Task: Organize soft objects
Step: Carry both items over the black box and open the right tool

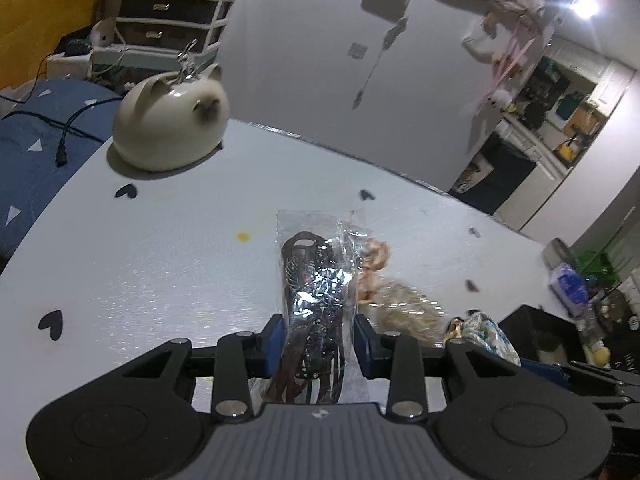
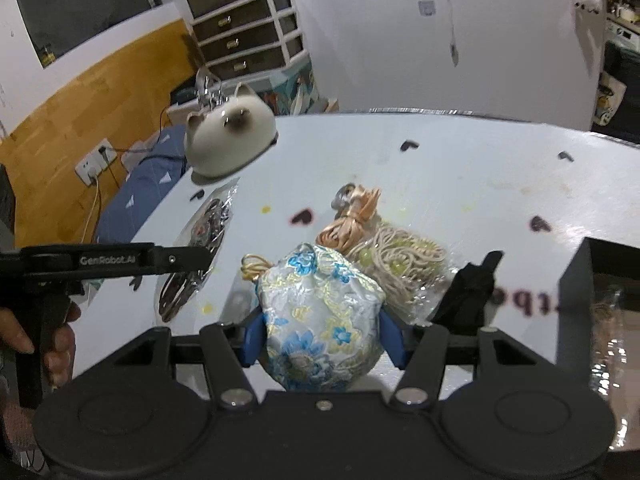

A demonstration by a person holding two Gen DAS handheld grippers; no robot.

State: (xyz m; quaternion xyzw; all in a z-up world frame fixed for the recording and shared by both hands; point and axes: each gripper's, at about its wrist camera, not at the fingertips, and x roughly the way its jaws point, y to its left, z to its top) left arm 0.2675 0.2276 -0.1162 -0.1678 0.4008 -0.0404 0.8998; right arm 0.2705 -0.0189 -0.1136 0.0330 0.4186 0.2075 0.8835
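My left gripper (image 1: 319, 344) is shut on a clear plastic packet of dark brown cords (image 1: 316, 280), held just above the white table (image 1: 160, 264); the packet also shows in the right wrist view (image 2: 196, 256). My right gripper (image 2: 322, 338) is shut on a silver brocade pouch with blue and yellow flowers (image 2: 320, 316). Beyond the pouch lie a peach ribbon bundle (image 2: 352, 220) and a packet of beige cord with green beads (image 2: 400, 260); both show blurred in the left wrist view (image 1: 400, 304).
A cream cat-shaped ceramic holder (image 1: 172, 120) stands at the table's far left corner. A black box (image 2: 596, 292) sits at the right edge, with a black pouch (image 2: 468, 296) beside it. A blue bed (image 1: 36, 148) lies beyond the table's left edge.
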